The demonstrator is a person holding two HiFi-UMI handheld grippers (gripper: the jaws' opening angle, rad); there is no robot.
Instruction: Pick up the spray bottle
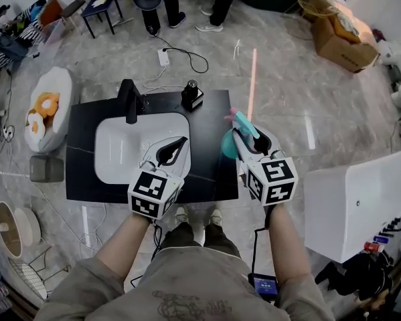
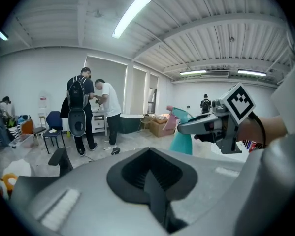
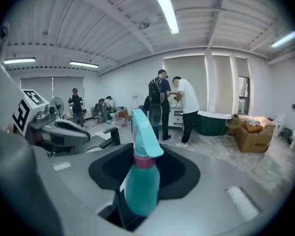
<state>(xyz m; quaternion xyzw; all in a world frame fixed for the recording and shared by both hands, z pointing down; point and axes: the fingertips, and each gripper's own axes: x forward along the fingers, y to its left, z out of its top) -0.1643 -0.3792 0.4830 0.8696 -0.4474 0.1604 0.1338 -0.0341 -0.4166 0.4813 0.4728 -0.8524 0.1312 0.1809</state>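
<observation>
Lower centre-left, the left claw (image 1: pixel 175 148) hangs shut and empty over the white basin (image 1: pixel 120 154) set in the black tabletop (image 1: pixel 210 109). Just right of it, the teal spray bottle (image 1: pixel 229 146) stands upright, nozzle up, its body pinched between the part-closed jaws of the right claw (image 1: pixel 246 138), apparently lifted clear at the tabletop's right edge.

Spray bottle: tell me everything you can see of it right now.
The spray bottle looks like teal plastic, with a rounded body, a magenta collar and a lighter teal trigger head. It stands roughly upright between the jaws of the right gripper, which are closed on its body. In the head view it is held up by the right edge of the black counter. Nothing else touches it.
</observation>
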